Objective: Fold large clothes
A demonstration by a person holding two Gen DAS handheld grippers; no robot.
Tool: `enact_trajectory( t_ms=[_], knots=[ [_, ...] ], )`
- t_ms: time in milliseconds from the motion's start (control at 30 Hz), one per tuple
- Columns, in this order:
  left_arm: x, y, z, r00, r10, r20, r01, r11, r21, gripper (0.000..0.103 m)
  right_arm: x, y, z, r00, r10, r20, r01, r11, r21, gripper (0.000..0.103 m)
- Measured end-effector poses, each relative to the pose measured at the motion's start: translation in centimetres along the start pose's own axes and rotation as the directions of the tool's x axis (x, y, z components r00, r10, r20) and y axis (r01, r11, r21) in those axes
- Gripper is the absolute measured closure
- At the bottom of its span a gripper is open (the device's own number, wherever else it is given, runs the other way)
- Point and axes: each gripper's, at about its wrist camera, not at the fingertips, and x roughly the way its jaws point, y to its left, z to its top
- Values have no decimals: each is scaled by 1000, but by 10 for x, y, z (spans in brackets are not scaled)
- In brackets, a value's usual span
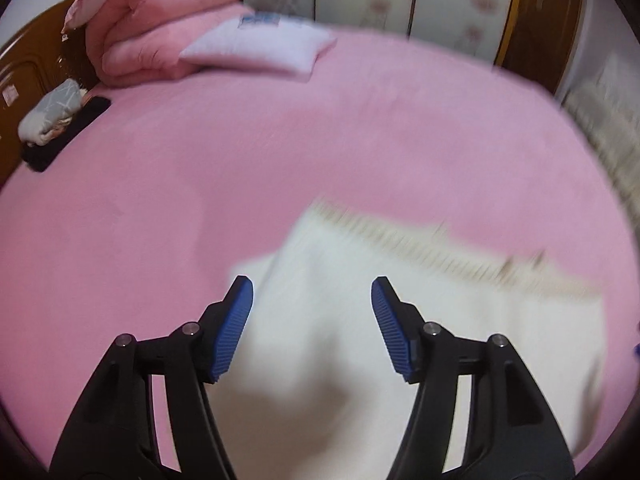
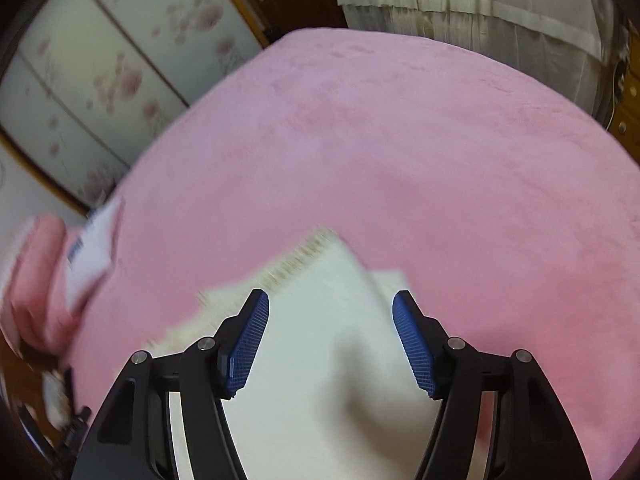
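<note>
A white garment (image 1: 400,300) with a beige ribbed hem lies folded on the pink bed (image 1: 280,140). It is motion-blurred. My left gripper (image 1: 312,292) is open and empty, hovering above the garment's left part. In the right wrist view the same white garment (image 2: 328,320) lies under my right gripper (image 2: 330,304), which is open and empty above it. The pink bed (image 2: 400,160) fills that view.
A stack of folded pink quilts (image 1: 160,20) and a white pillow (image 1: 260,46) sit at the bed's far left. A grey bundle (image 1: 52,108) and a dark cloth (image 1: 64,136) lie by the wooden headboard (image 1: 24,60). Floral wardrobe doors (image 2: 100,72) and pale curtains (image 2: 460,4) stand beyond the bed.
</note>
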Motion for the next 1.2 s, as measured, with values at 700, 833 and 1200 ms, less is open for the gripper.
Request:
enact_trajectory(
  t_ms=[700,833,1200],
  knots=[
    [26,93,-104,949,-236,-211,221,971,-90,44,-56,-74,-155,995,-28,-97,-11,927,-375,38],
    [24,80,-107,959,-205,-196,217,975,39,55,-45,-50,-172,991,-9,-134,-60,862,-503,67],
    [8,91,-112,957,-230,-177,254,959,125,80,-46,-57,-169,991,-90,-97,33,879,-476,82]
  ],
)
